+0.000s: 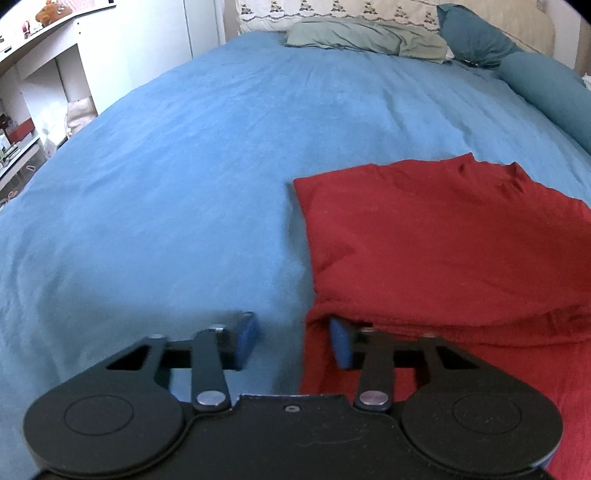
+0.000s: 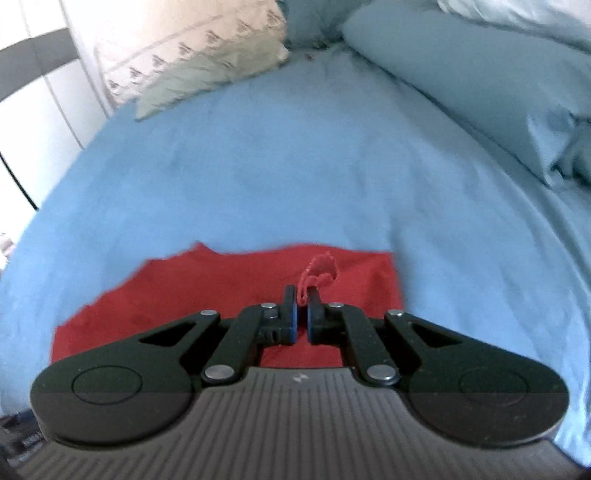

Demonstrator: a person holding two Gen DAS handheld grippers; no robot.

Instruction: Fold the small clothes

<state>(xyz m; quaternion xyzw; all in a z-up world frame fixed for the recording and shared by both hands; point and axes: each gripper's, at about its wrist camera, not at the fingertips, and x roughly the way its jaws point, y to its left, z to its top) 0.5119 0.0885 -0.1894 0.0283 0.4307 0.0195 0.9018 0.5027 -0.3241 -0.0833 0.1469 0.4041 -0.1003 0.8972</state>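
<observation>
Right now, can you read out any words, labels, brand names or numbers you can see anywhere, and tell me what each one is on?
No readable text anywhere.
Right gripper housing: a small pale mark, too small to read.
Shelf items at far left: too small and blurred to read.
Red garment, blue bedcover, patterned pillow: no lettering.
</observation>
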